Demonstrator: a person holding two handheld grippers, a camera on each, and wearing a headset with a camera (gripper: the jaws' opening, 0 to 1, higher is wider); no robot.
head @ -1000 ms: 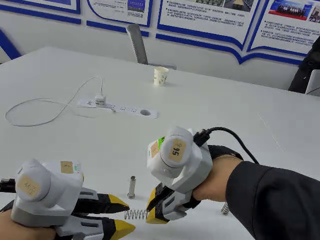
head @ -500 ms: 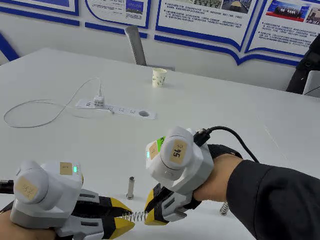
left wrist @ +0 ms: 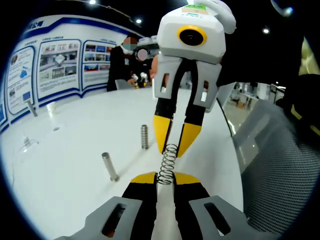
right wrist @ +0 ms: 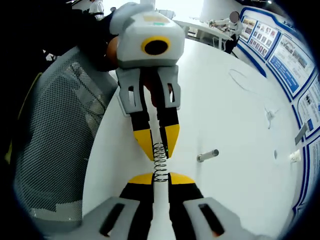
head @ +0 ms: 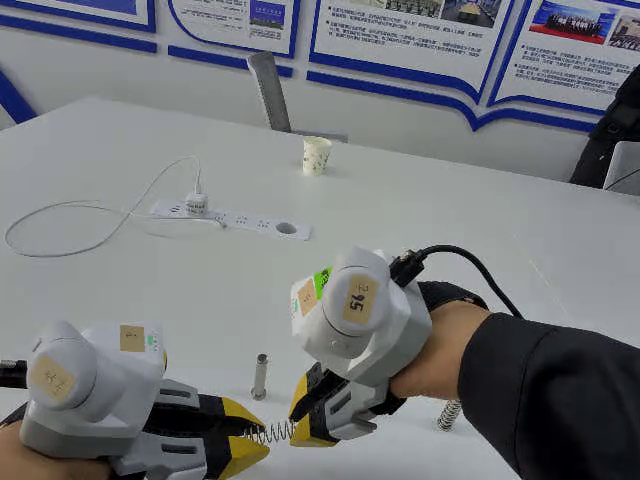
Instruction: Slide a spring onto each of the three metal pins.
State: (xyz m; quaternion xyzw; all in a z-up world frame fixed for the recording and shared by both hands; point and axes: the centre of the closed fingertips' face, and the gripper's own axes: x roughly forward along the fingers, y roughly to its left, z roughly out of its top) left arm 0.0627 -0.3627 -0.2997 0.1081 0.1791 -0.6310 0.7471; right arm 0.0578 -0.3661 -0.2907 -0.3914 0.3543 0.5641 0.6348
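Observation:
A small steel spring (head: pixel 268 432) hangs level between my two grippers near the table's front edge. My left gripper (head: pixel 243 437) is shut on its left end and my right gripper (head: pixel 300 428) is shut on its right end. In the left gripper view the spring (left wrist: pixel 166 164) runs from my own yellow tips up to the right gripper's tips (left wrist: pixel 174 145). The right gripper view shows the same spring (right wrist: pixel 160 163) from the other end. A bare metal pin (head: pixel 260 376) stands upright just behind the spring. Another pin with a spring on it (head: pixel 448 414) stands at the right, partly behind the sleeve.
A paper cup (head: pixel 317 155) stands far back. A white power strip (head: pixel 236 217) with a looping white cable (head: pixel 70 222) lies at mid left. A grey chair back (head: pixel 268 88) rises behind the table. A mesh chair (right wrist: pixel 55 150) sits near the table's front edge.
My left gripper's jaws, apart a second ago, have shut on the spring's left end. The right gripper has kept its hold and barely moved.

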